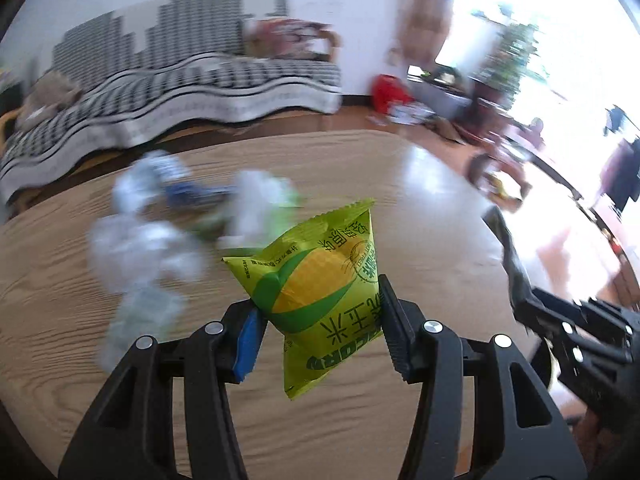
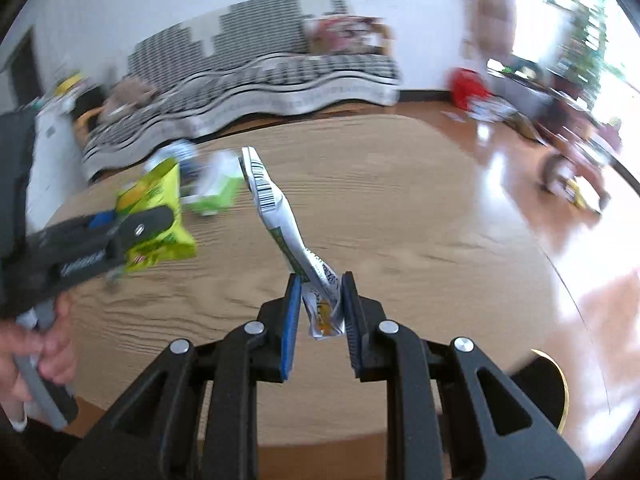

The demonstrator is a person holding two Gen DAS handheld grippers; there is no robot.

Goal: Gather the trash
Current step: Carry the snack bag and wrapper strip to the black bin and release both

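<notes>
Left wrist: one corn packet (gripped); right, one wrapper.

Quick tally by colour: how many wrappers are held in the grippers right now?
Green-and-yellow corn snack bag: 1, in the left gripper
White wrapper with a barcode: 1, in the right gripper
Total held: 2
More litter lies on the wooden table, too blurred to count.

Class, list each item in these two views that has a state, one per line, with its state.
Left tongs: shut on the green corn packet, lifted off the table.
Right tongs: shut on the white wrapper, raised.
Clear plastic trash: lying on the table, blurred.
</notes>
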